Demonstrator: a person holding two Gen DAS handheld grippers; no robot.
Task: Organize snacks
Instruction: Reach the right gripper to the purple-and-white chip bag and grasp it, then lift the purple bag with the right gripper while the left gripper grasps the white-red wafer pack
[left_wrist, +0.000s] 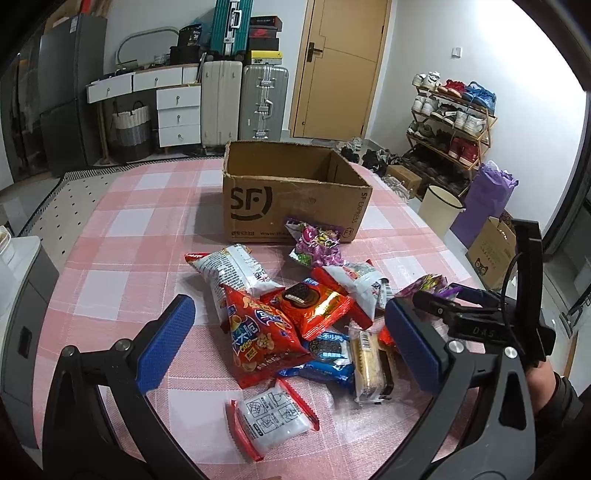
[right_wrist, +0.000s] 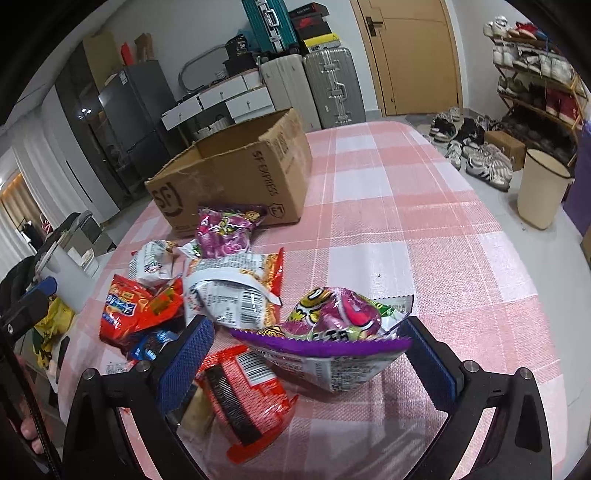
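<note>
Snacks heaped before the box

On the worktop (left_wrist: 122, 221) the cardboard box (left_wrist: 291, 192) stands toward the far edge, open side up. One snack bag (left_wrist: 316, 242) lies touching its near wall. Nearer the front edge the snack pile (left_wrist: 295, 325) spreads, packets overlapping. A single packet (left_wrist: 271, 419) lies apart, nearest the front edge.

Two close wrist views look across the bench (left_wrist: 122, 221) toward the far edge, sharing snacks (left_wrist: 295, 317) and box (right_wrist: 236, 177).
</note>
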